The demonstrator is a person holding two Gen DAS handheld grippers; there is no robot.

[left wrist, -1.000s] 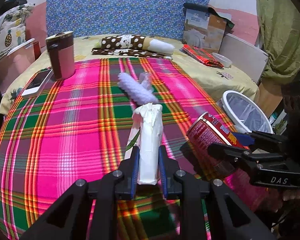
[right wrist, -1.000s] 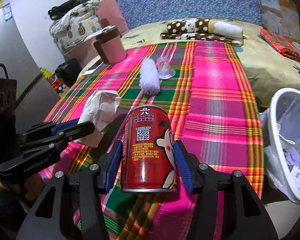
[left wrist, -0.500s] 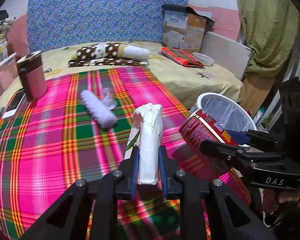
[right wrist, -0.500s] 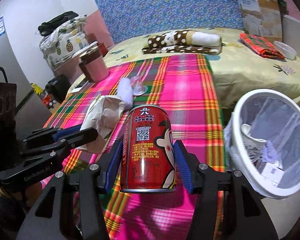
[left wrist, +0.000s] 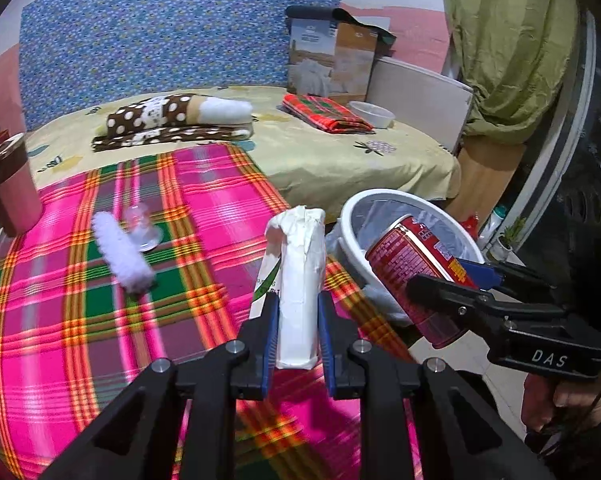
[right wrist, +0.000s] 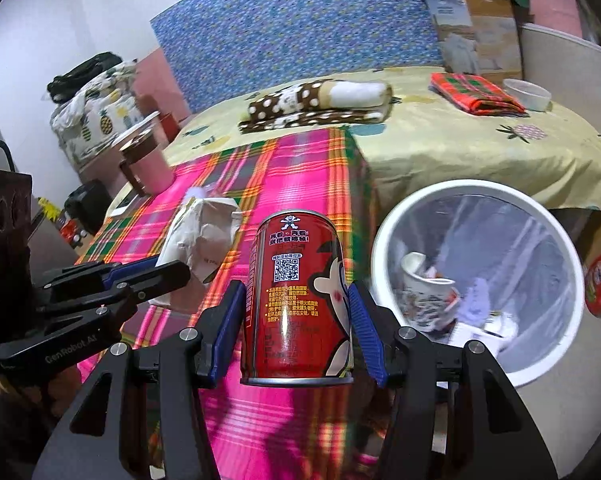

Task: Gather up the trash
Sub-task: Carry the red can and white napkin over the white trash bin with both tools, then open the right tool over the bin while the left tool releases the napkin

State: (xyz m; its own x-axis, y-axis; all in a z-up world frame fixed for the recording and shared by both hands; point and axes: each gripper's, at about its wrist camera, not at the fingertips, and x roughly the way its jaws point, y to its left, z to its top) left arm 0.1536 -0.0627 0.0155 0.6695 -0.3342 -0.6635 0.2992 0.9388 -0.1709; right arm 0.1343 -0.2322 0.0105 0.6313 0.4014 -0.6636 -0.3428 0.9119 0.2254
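My left gripper [left wrist: 297, 312] is shut on a crumpled white paper bag [left wrist: 298, 276], held upright above the pink plaid cloth [left wrist: 80, 320] near the bed's right edge. My right gripper [right wrist: 296, 312] is shut on a red drink can [right wrist: 298, 300], which stands upright between the blue pads. The white round trash bin [right wrist: 576, 264] with a clear liner sits on the floor just right of the can; a paper cup [right wrist: 424, 292] and scraps lie inside. In the left wrist view the red can [left wrist: 412, 264] hangs over the bin's rim [left wrist: 352, 216].
A fluffy white roll [left wrist: 120, 258] and a clear plastic cup [left wrist: 140, 228] lie on the plaid cloth. A brown-pink tumbler [left wrist: 10, 188] stands at the left. Folded dotted cloth [left wrist: 172, 120], a red plaid cloth [left wrist: 326, 114], a white bowl [left wrist: 370, 114] and a cardboard box [left wrist: 332, 60] sit farther back.
Both grippers have swung right toward the bed's edge, keeping their loads. The bin has come much closer and larger in both views, with the can now over its rim.
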